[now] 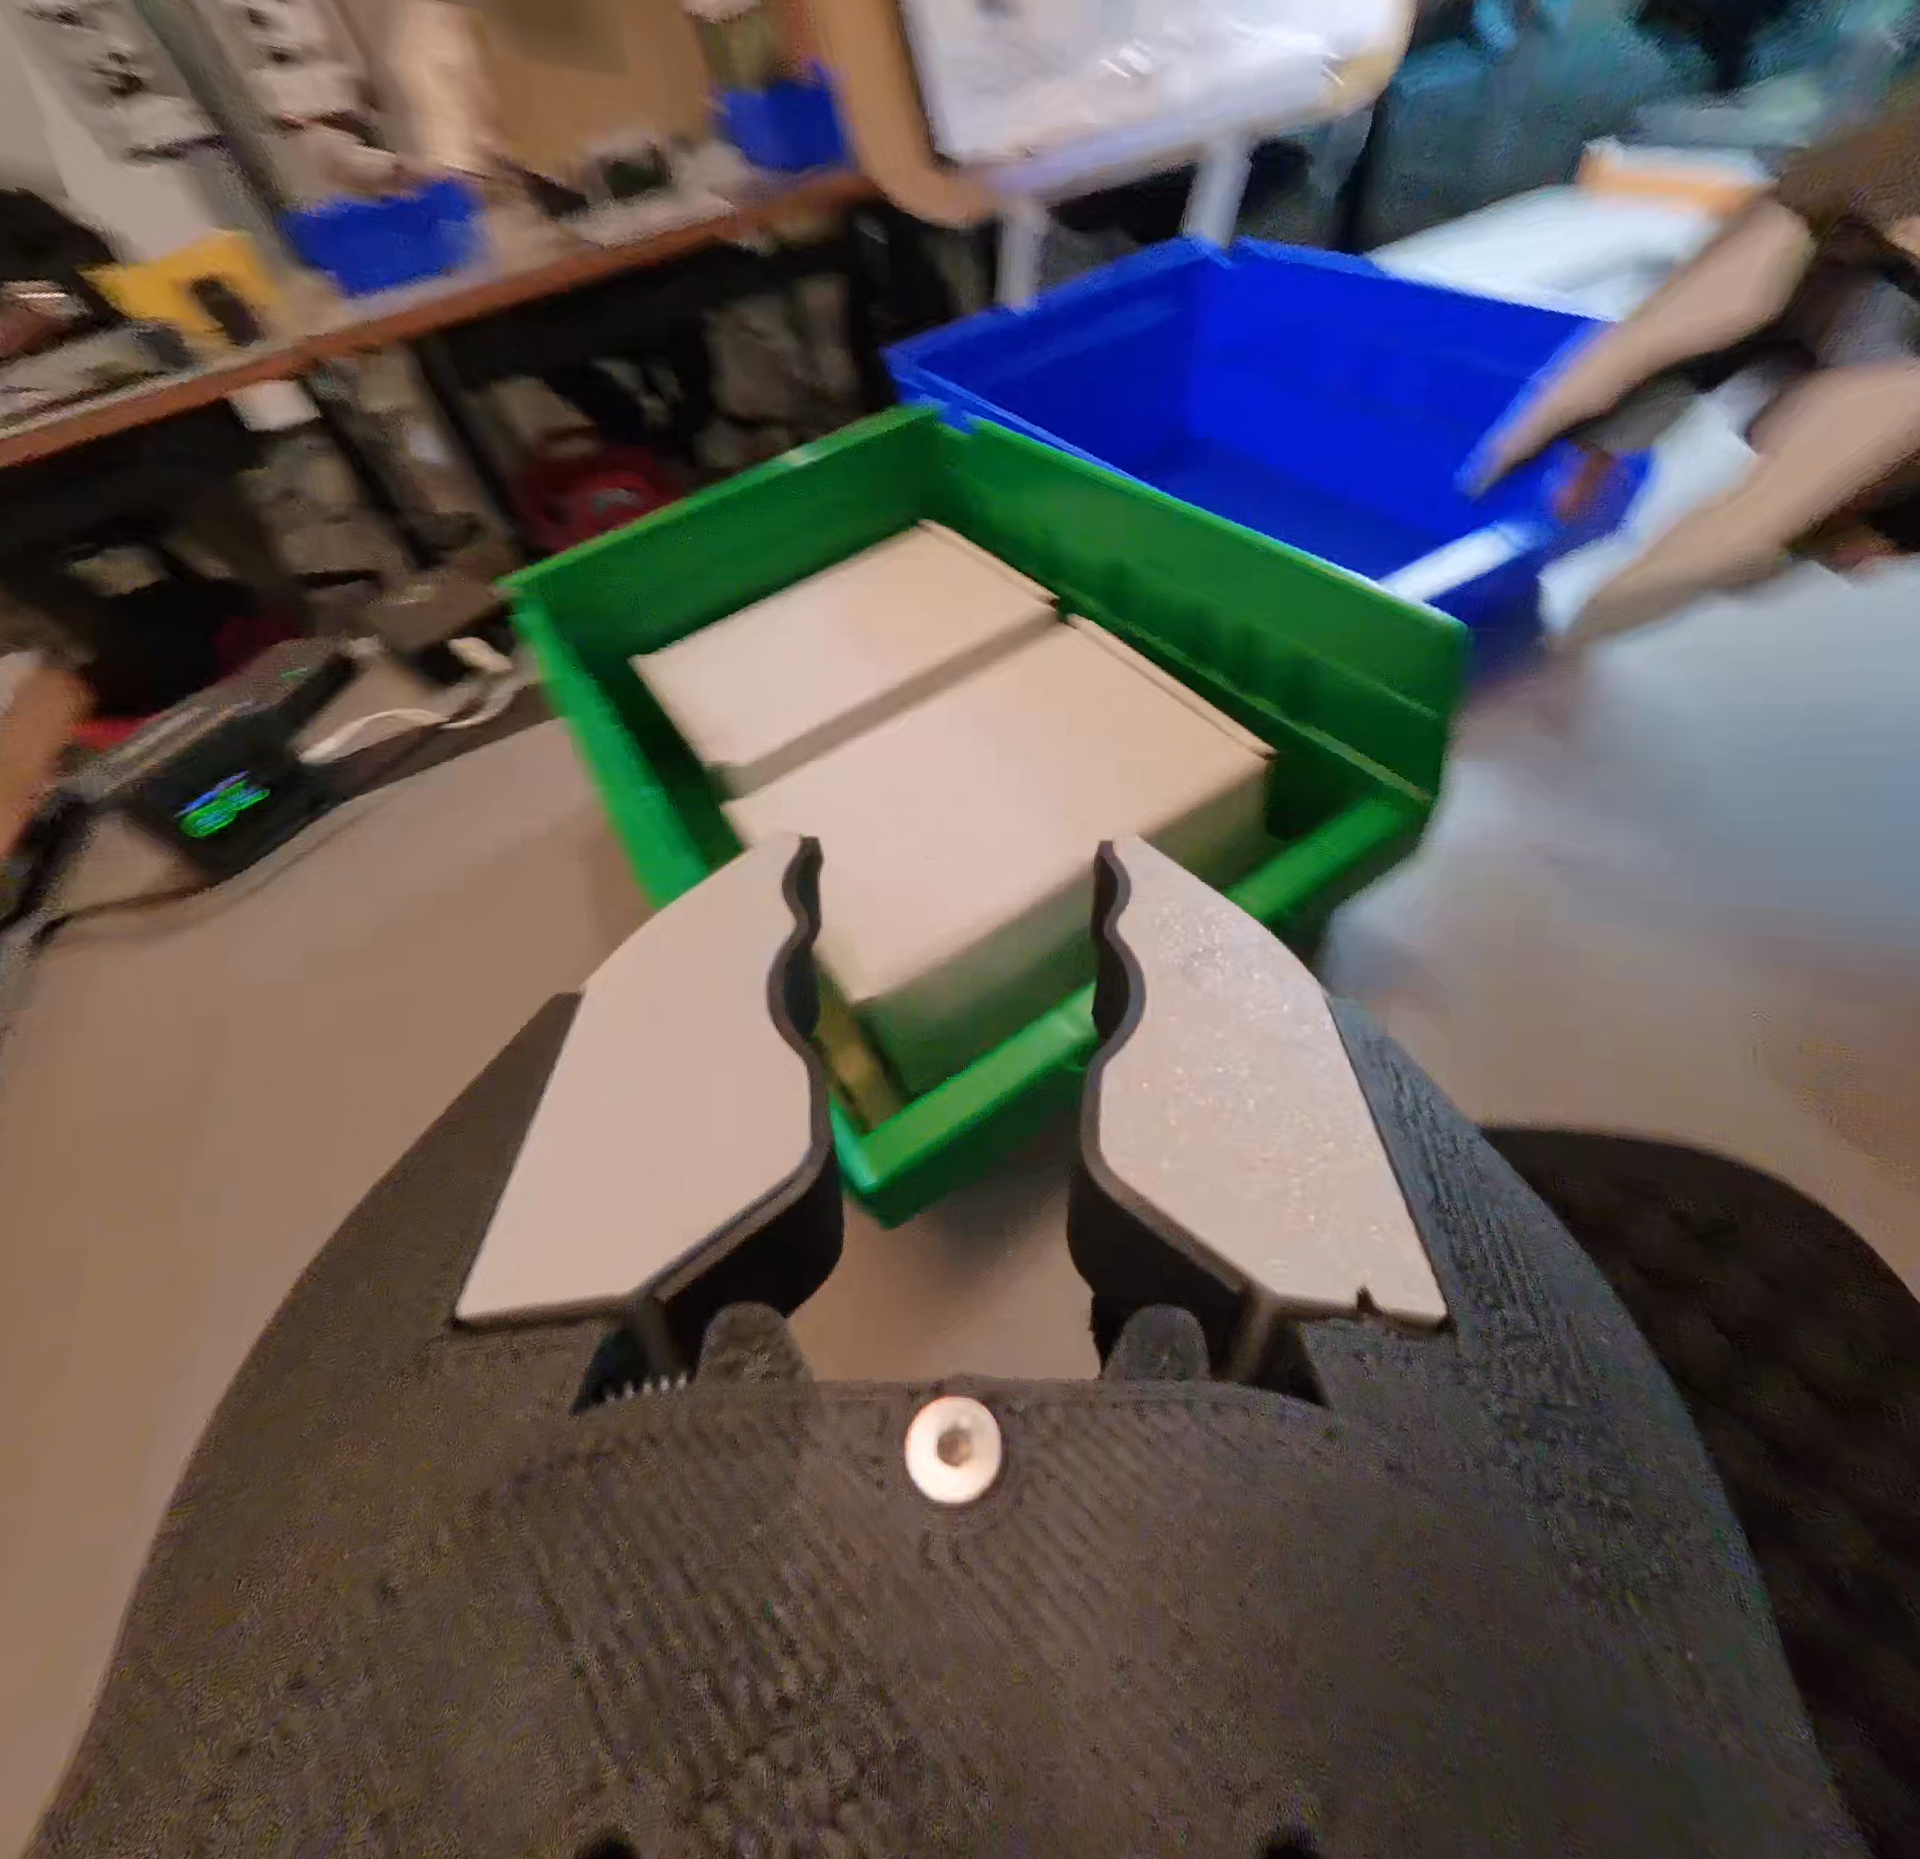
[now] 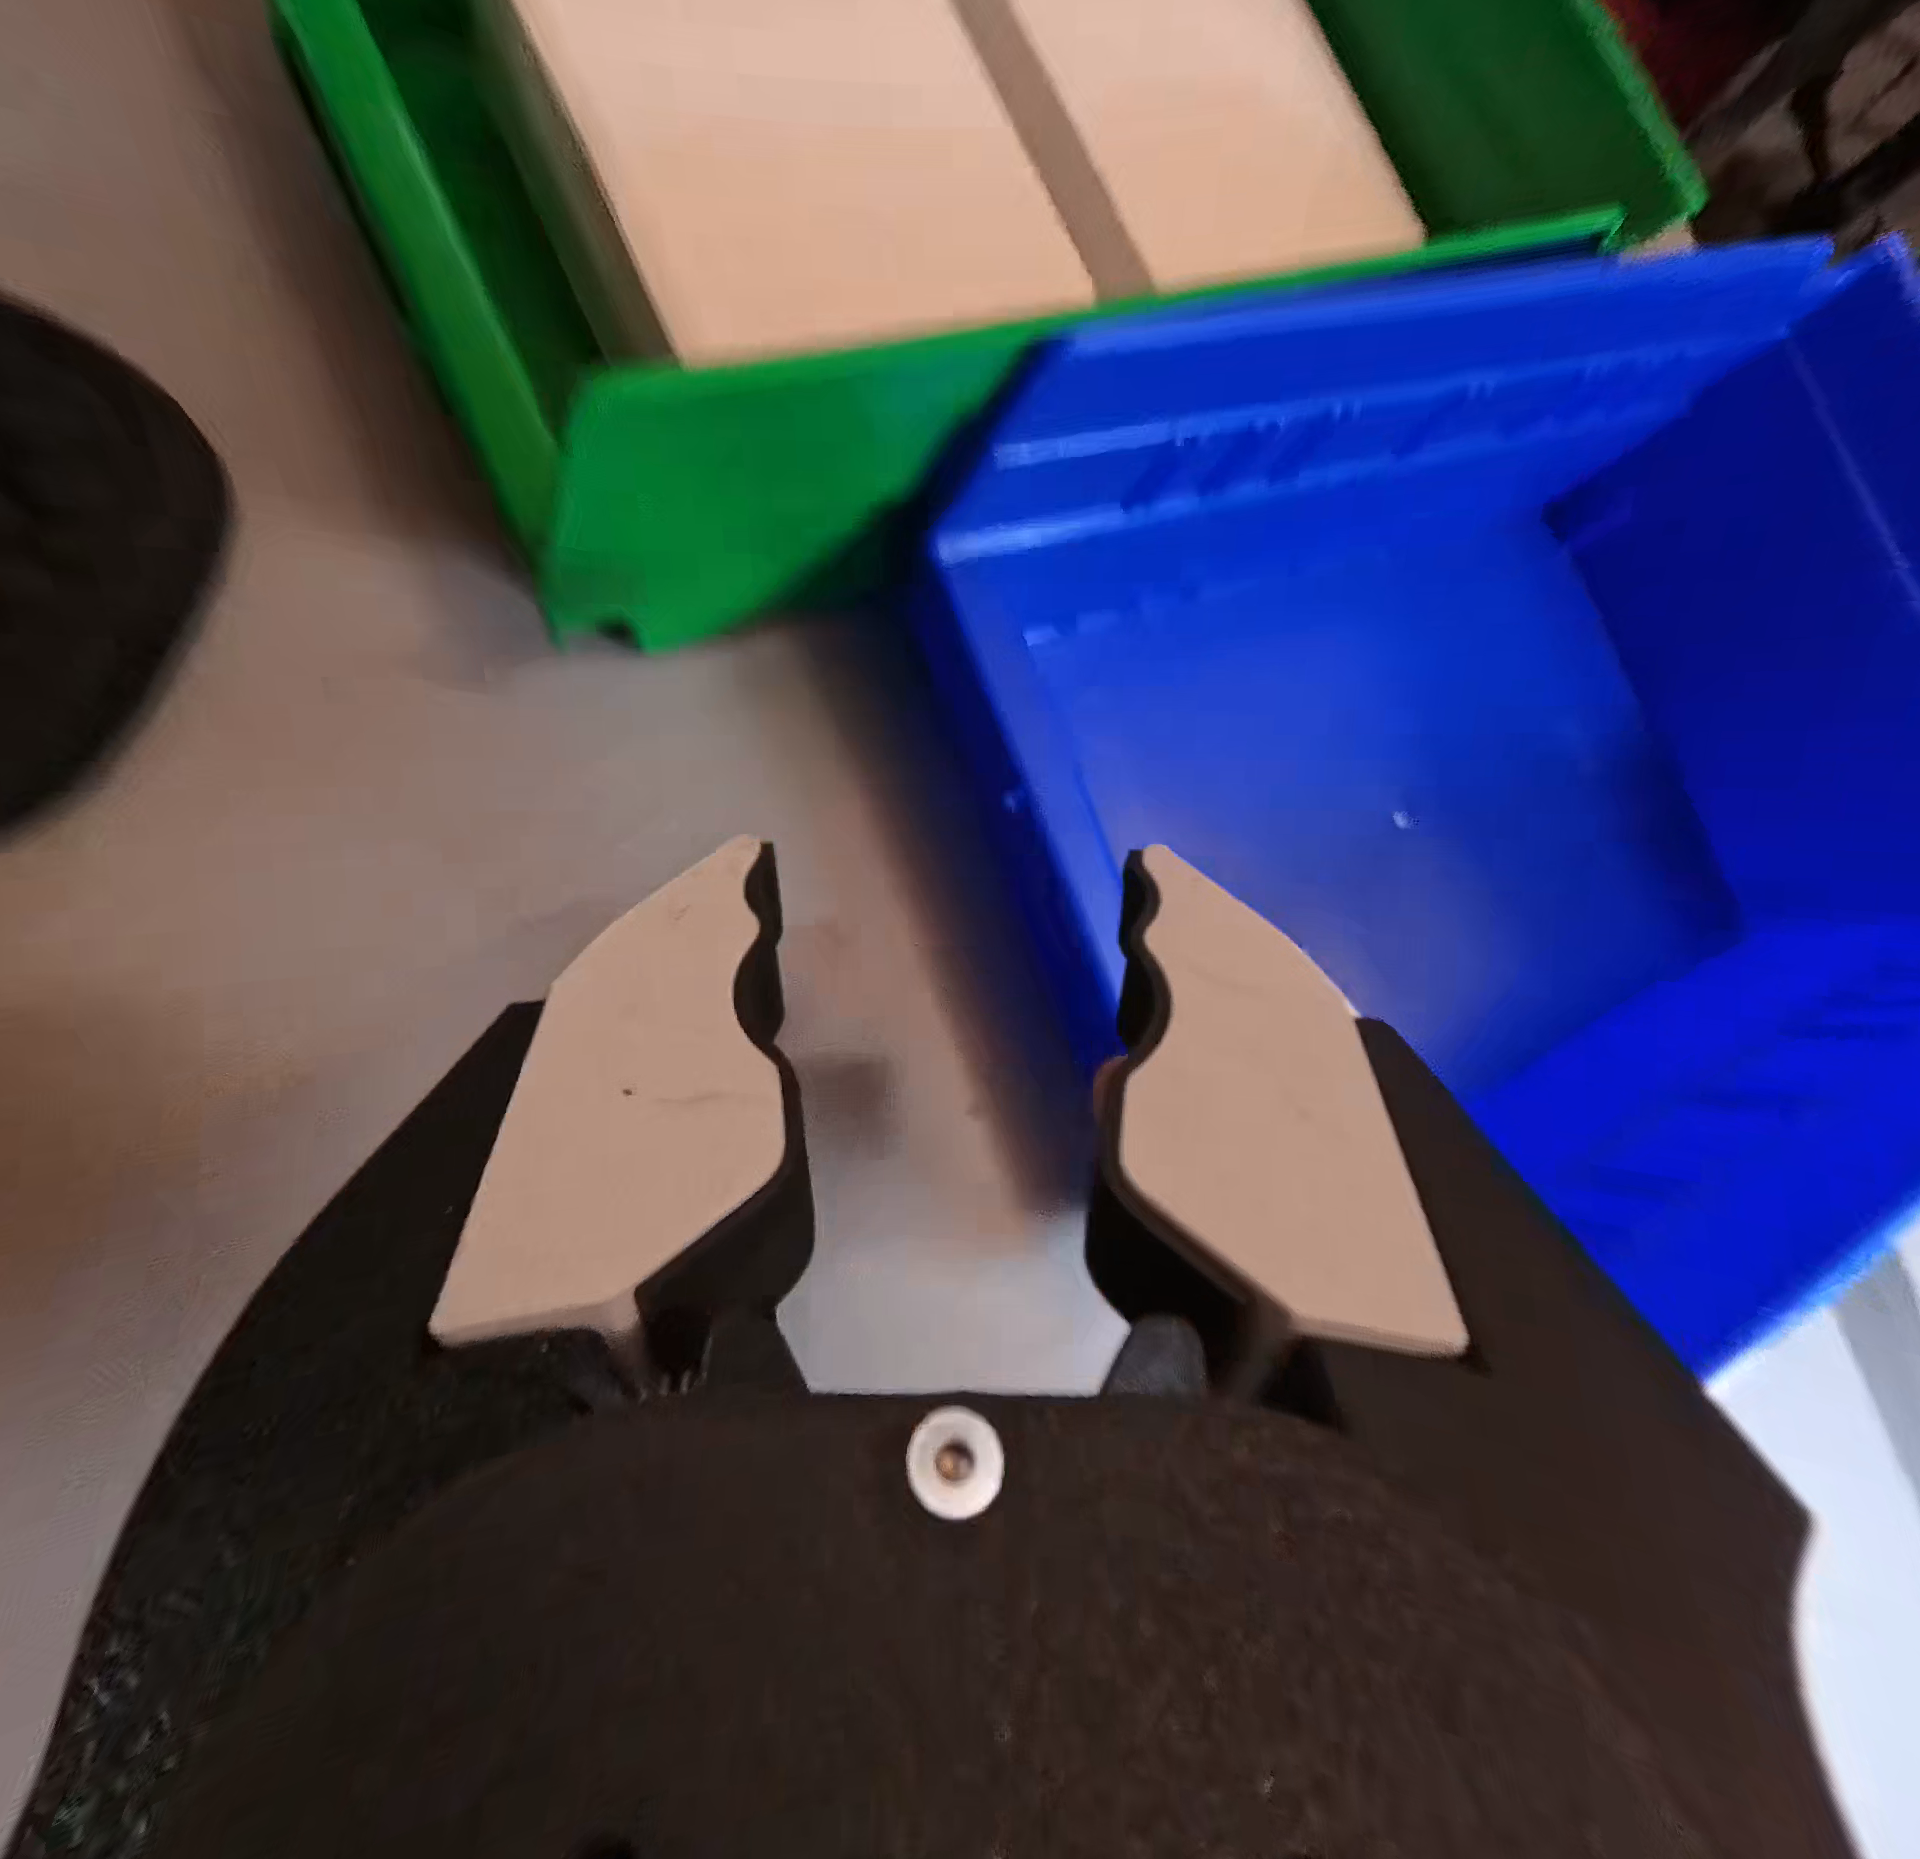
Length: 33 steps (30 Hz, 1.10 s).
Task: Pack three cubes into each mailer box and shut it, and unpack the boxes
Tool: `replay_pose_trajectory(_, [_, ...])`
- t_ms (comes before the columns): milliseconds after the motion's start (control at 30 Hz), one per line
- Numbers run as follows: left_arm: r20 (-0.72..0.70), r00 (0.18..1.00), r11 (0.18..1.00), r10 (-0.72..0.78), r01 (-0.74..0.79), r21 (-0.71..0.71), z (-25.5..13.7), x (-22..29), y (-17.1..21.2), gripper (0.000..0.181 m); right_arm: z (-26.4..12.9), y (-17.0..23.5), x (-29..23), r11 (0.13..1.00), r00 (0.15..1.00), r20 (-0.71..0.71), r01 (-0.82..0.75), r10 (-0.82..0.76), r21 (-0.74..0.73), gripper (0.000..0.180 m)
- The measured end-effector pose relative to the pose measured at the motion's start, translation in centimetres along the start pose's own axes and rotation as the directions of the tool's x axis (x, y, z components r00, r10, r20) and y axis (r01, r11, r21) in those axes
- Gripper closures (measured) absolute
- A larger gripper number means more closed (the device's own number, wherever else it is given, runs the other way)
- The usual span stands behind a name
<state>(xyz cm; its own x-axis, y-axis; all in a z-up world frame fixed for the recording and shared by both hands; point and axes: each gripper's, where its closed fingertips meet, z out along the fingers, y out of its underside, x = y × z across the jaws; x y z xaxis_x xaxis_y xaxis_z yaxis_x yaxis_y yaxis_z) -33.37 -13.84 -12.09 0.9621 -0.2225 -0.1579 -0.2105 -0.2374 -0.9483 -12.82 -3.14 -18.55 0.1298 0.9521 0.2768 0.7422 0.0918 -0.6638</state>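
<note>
We're in a cluttered workshop, blurred shelves and small blue bins far ahead of us, and a pale grey tabletop (image 2: 395, 770) beneath both tools. Biggest thing in play: the blue bin (image 2: 1455, 770), sitting just ahead and to the right of our right hand-held gripper (image 2: 951, 859), and as far as we can see there's nothing inside. Butted against it, farther ahead, is the green bin (image 1: 1247, 604), directly in front of our left hand-held gripper (image 1: 951, 853). Inside it lie two mailer boxes (image 1: 997, 770), flat, lids down, side by side with a narrow gap between. No cubes in sight, so we judge they're either packed inside or out of view.

Both tools have their jaws parted and carry nothing.

Our read: the step is lifting out the nearer box. To do it well, we should bring the left tool down over that box's near edge, fingers straddling the rim without catching the green wall, close firmly, and lift level so the lid doesn't spring. The fit looks snug, so go slowly.
</note>
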Motion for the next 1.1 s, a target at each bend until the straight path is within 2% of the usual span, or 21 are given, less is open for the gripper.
replay_pose_trajectory(100, [-0.214,0.961,0.963,0.173,-0.211,-0.170,2.2,4.7,1.5,0.120,1.9,1.6,1.1,0.992,0.998,0.025,0.059,-0.056,-0.109,0.113])
replay_pose_trajectory(167, [-0.310,0.909,0.883,0.278,-0.369,-0.290,4.1,6.3,4.1,0.118,3.5,2.3,2.0,0.983,0.996,0.017,0.087,-0.086,-0.160,0.119])
replay_pose_trajectory(233, [-0.397,0.852,0.769,0.342,-0.497,-0.403,5.4,6.7,7.2,0.113,4.7,3.4,2.4,0.966,0.992,0.024,0.125,-0.123,-0.226,0.129])
replay_pose_trajectory(300, [-0.463,0.807,0.684,0.366,-0.571,-0.455,6.4,6.9,9.4,0.117,5.0,4.1,3.2,0.955,0.987,-0.008,0.154,-0.162,-0.252,0.141])
replay_pose_trajectory(367, [-0.473,0.773,0.623,0.422,-0.627,-0.467,7.2,6.3,10.0,0.133,4.2,4.3,3.1,0.958,0.987,0.008,0.158,-0.161,-0.241,0.147])
replay_pose_trajectory(400, [-0.489,0.762,0.600,0.424,-0.641,-0.479,7.3,6.3,10.3,0.134,3.8,4.6,3.0,0.961,0.990,0.006,0.137,-0.140,-0.240,0.148])
replay_pose_trajectory(567, [-0.542,0.727,0.599,0.421,-0.672,-0.435,8.2,8.5,10.1,0.148,0.5,7.8,2.4,0.963,0.992,-0.010,0.116,-0.122,-0.245,0.147])
replay_pose_trajectory(867, [-0.512,0.730,0.600,0.452,-0.674,-0.431,9.8,9.9,9.3,0.150,-7.1,15.7,2.6,0.960,0.991,-0.123,0.011,-0.048,-0.281,0.148])
replay_pose_trajectory(1100, [-0.477,0.755,0.608,0.451,-0.651,-0.455,12.0,9.4,8.8,0.149,-10.4,20.5,5.7,0.941,0.979,-0.206,-0.064,-0.006,-0.331,0.148])
